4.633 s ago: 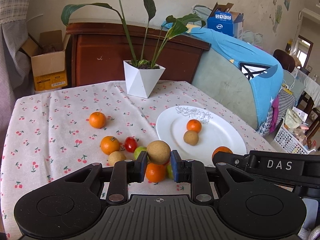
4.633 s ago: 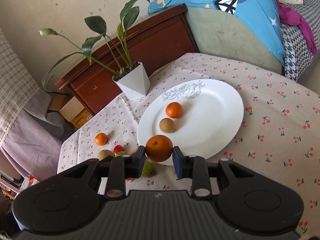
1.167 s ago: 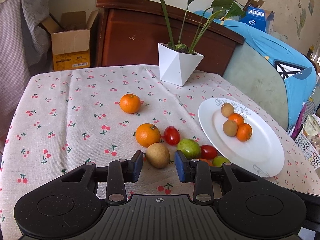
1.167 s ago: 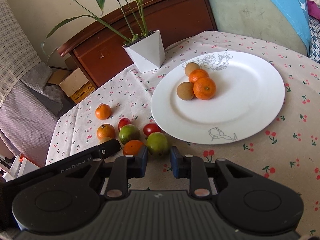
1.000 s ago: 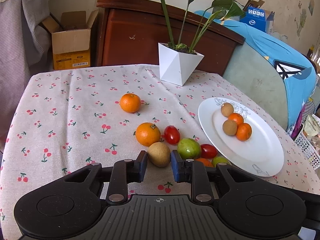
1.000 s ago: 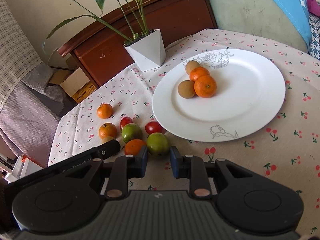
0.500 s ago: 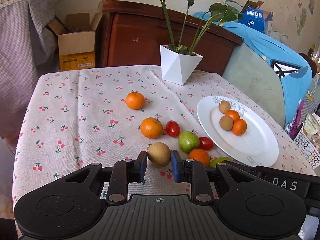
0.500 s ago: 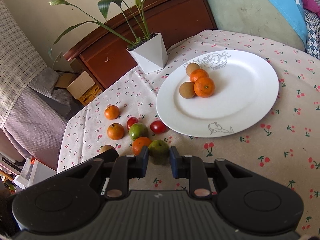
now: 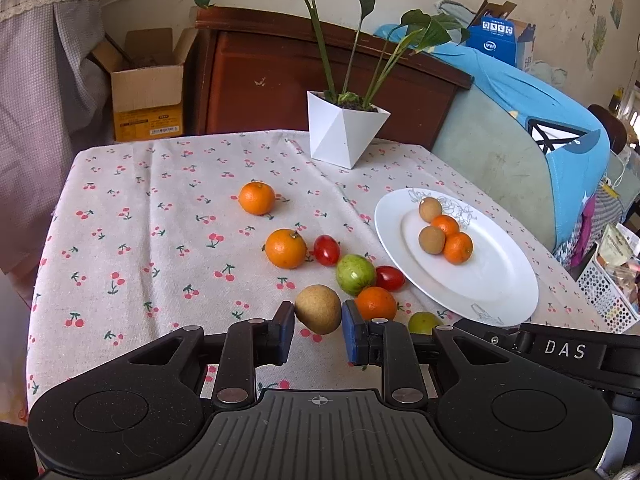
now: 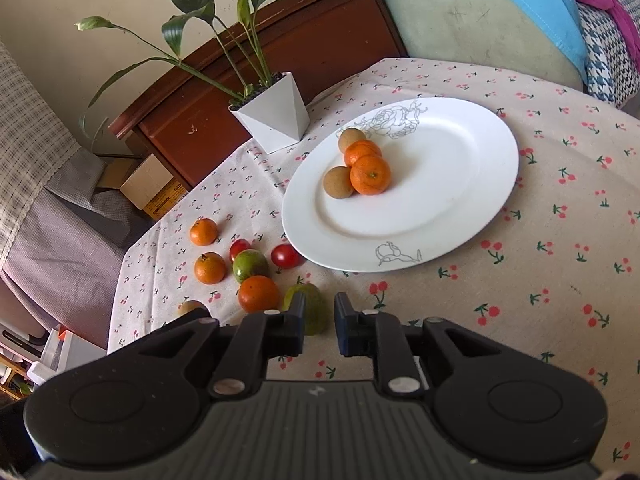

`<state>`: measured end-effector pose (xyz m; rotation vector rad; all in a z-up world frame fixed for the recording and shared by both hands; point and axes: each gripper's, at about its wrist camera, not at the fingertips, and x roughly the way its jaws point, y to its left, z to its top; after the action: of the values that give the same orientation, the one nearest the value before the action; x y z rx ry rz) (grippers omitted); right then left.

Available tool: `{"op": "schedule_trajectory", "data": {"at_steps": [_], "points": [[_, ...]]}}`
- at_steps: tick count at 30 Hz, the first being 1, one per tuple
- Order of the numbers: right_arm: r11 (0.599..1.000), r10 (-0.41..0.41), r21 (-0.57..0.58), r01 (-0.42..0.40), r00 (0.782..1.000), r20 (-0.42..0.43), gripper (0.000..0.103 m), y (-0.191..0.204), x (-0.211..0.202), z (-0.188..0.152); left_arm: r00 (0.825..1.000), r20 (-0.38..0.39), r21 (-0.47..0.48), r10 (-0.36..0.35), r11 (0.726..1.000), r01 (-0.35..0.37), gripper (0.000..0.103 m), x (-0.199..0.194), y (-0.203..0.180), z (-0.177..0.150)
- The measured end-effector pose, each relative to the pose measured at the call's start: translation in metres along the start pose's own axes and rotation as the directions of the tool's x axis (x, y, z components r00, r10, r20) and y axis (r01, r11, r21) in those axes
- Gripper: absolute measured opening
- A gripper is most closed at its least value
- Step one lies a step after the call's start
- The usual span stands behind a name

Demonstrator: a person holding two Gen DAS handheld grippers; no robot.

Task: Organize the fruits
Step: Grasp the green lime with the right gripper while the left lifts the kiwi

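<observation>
My left gripper [image 9: 318, 322] is shut on a brown round fruit [image 9: 318, 309] and holds it above the cloth. My right gripper [image 10: 319, 316] is shut on a green fruit [image 10: 310, 312], lifted near the table's front. The white plate [image 9: 496, 280] holds two brown fruits and two oranges [image 10: 370, 174]. On the cloth lie several loose fruits: oranges [image 9: 286, 248], red tomatoes [image 9: 327, 250], a green fruit [image 9: 355, 274] and an orange [image 9: 375, 303].
A white plant pot [image 9: 344, 136] stands at the table's back. A dark wooden cabinet [image 9: 320, 80] and a cardboard box [image 9: 146, 92] are behind. A sofa with blue cloth [image 9: 540, 120] is on the right. The table's left edge [image 9: 48, 240] drops off.
Both grippers closed on their fruits and rose away from the table. The brown fruit and the green fruit have come up with them.
</observation>
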<state>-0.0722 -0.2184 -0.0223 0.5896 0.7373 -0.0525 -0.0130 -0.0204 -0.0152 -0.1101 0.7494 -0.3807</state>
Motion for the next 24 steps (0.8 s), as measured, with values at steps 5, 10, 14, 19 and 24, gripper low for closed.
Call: {"op": "schedule_trajectory", "data": {"at_steps": [5,10,14,19,24], "points": [[1.000,0.005,-0.026,-0.006,1.000,-0.015,0.035,0.006,0.010,-0.003,1.000,-0.009,-0.006,0.003,1.000,-0.003,0.023,0.003,0.002,-0.001],[0.999,0.015,-0.047,-0.016,0.999,-0.028,0.036,0.012,0.017,-0.005,1.000,-0.011,0.000,0.004,1.000,-0.004,0.023,0.005,0.002,-0.002],[0.996,-0.005,-0.091,0.004,1.000,-0.019,0.033,0.018,0.019,-0.007,1.000,-0.014,-0.003,-0.004,1.000,0.004,0.024,0.008,0.003,-0.003],[0.996,-0.011,-0.086,0.010,1.000,-0.016,0.027,0.016,0.020,-0.006,1.000,-0.019,0.006,-0.020,1.000,0.021,0.024,0.011,0.002,-0.004],[0.995,-0.017,-0.095,0.015,1.000,-0.018,0.027,0.017,0.020,-0.006,1.000,-0.015,0.017,-0.021,1.000,0.021,0.024,0.012,0.000,-0.005]]}}
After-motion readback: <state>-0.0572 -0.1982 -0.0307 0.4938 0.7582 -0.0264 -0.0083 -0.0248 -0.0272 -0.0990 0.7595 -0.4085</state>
